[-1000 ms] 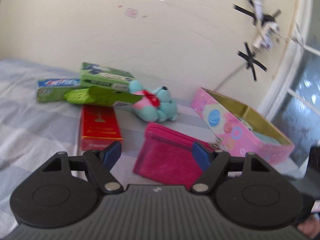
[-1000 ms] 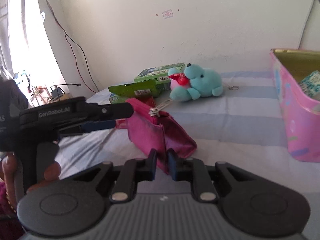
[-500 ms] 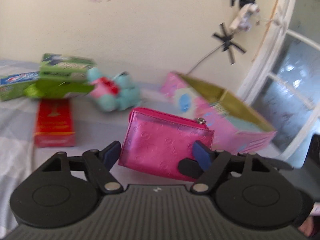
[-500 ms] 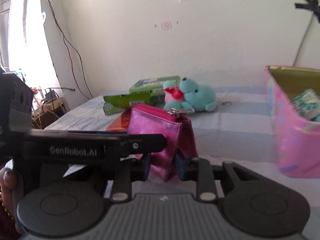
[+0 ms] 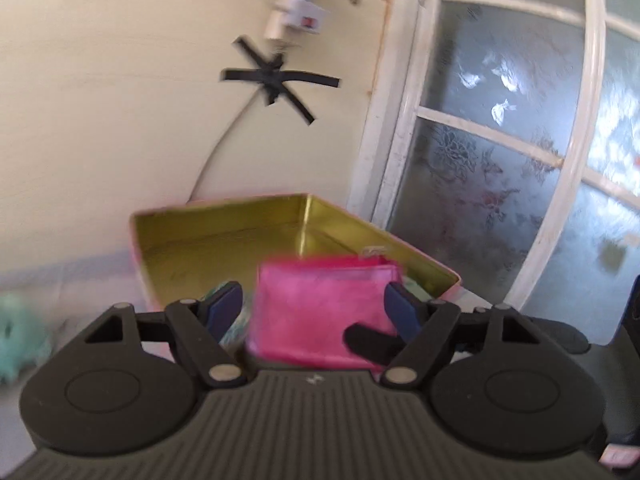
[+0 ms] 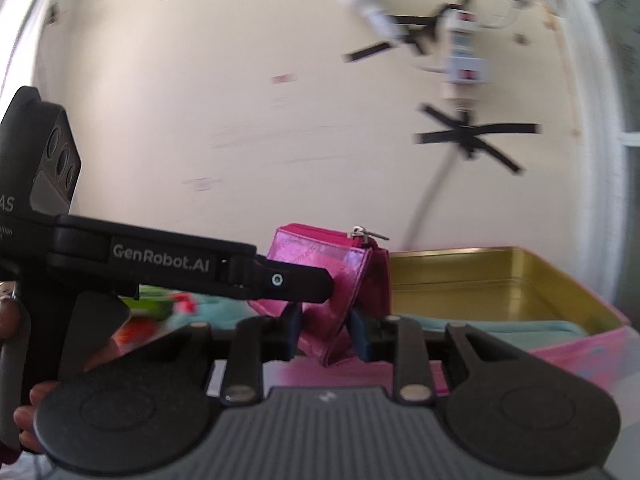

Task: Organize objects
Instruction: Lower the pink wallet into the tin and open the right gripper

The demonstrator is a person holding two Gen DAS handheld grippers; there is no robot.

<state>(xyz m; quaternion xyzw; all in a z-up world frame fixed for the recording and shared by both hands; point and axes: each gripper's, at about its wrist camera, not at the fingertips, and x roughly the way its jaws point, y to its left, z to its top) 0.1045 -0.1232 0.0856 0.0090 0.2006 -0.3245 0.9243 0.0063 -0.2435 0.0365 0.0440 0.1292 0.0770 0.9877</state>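
A shiny pink zip wallet point(image 6: 320, 256) hangs upright in the air, with my right gripper point(image 6: 325, 328) shut on its lower edge. It sits at the near rim of the pink tin box point(image 6: 480, 280) with a gold inside. In the left wrist view the wallet point(image 5: 312, 320) lies between the fingers of my left gripper point(image 5: 316, 304), whose jaws are closing. The right blue pad is at the wallet's edge and the left blue pad point(image 5: 228, 304) stands apart from it. A black finger of the right gripper point(image 5: 368, 340) shows against the wallet.
A teal cloth item point(image 6: 500, 328) lies inside the box. The teal plush toy point(image 5: 20, 336) is blurred at the left on the striped bed. A frosted window point(image 5: 500, 160) stands right of the box, and a taped cable point(image 5: 276, 80) runs on the wall behind. A hand point(image 6: 24, 420) holds the left gripper.
Both grippers swung right, from the boxes and plush toward the tin box. The wallet rose off the bed in the right gripper and now hangs at the box's near rim.
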